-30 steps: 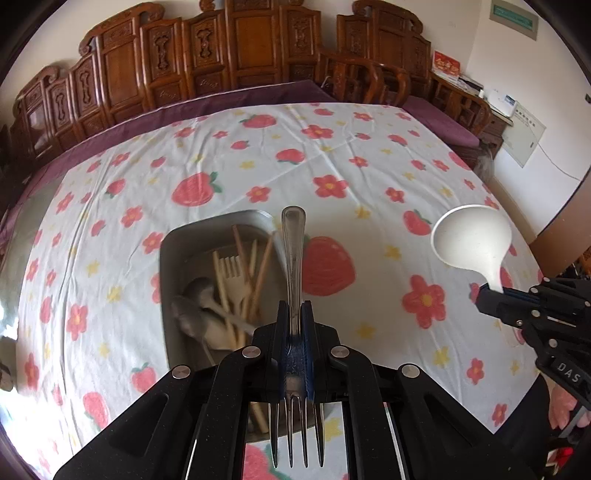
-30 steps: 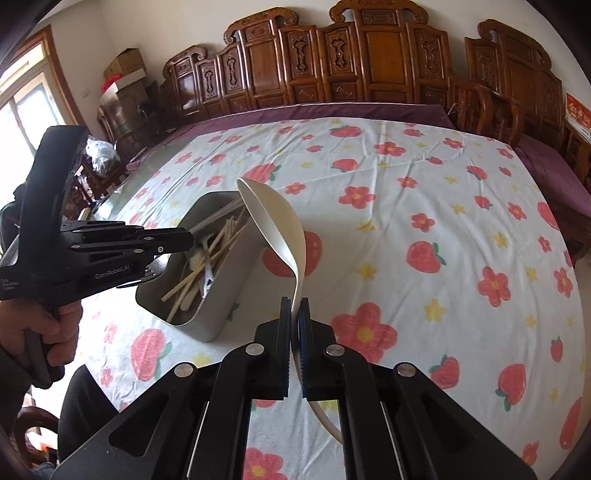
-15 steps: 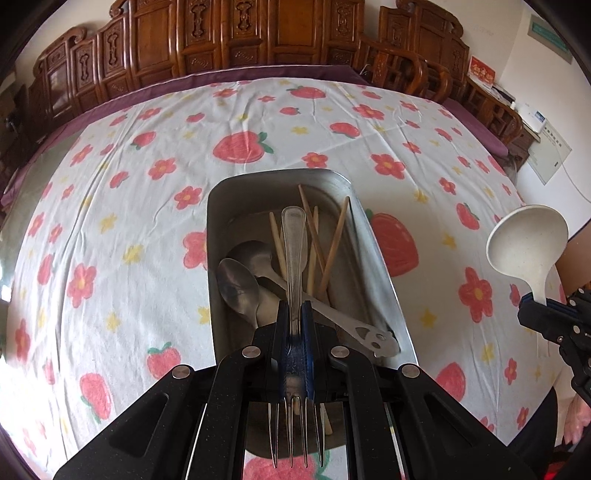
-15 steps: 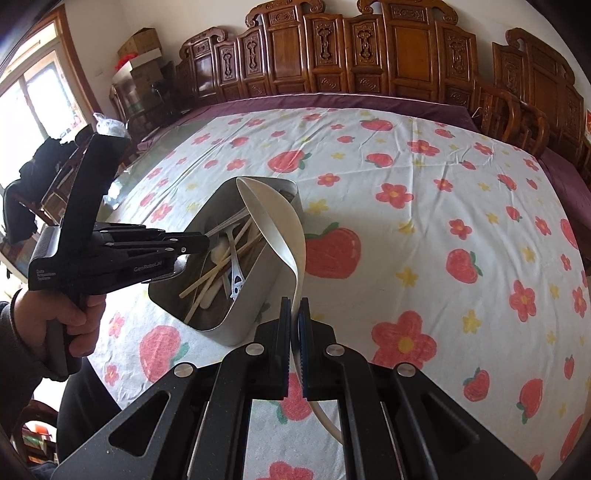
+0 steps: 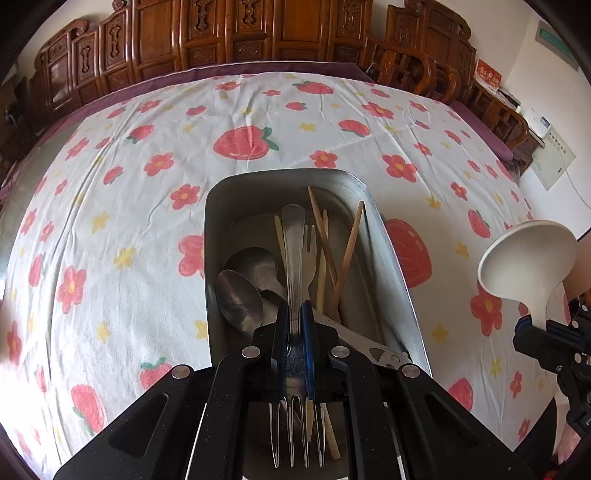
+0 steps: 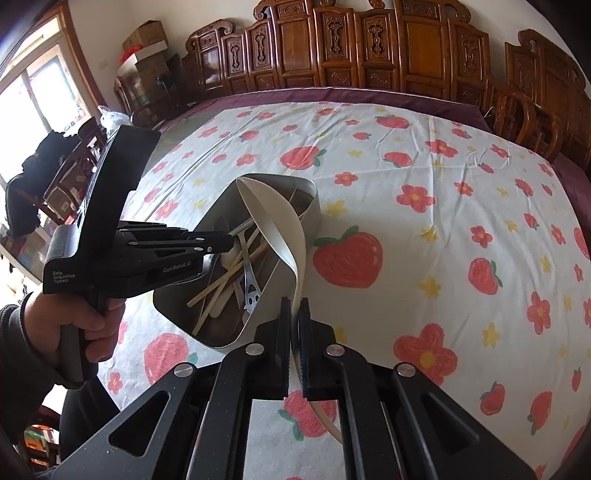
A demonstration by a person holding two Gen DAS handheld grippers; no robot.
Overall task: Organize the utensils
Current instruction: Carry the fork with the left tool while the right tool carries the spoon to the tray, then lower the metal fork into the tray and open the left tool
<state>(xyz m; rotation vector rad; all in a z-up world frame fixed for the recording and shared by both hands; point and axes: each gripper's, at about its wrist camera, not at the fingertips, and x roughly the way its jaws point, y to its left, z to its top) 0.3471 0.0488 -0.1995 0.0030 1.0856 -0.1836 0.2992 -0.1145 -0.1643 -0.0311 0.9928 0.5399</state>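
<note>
A steel tray on the strawberry-print tablecloth holds metal spoons, wooden chopsticks and a pale fork. My left gripper is shut on a metal fork, handle pointing away, tines toward the camera, hanging over the tray's near half. My right gripper is shut on the handle of a white ladle, whose bowl hovers beside the tray's right rim.
A person's hand grips the left tool's handle. Carved wooden chairs ring the far edge of the table. Boxes and a window stand at far left. The cloth right of the tray lies bare.
The left gripper with the fork has moved forward and down over the tray, which now fills more of its view. The right gripper with the ladle has shifted toward the tray.
</note>
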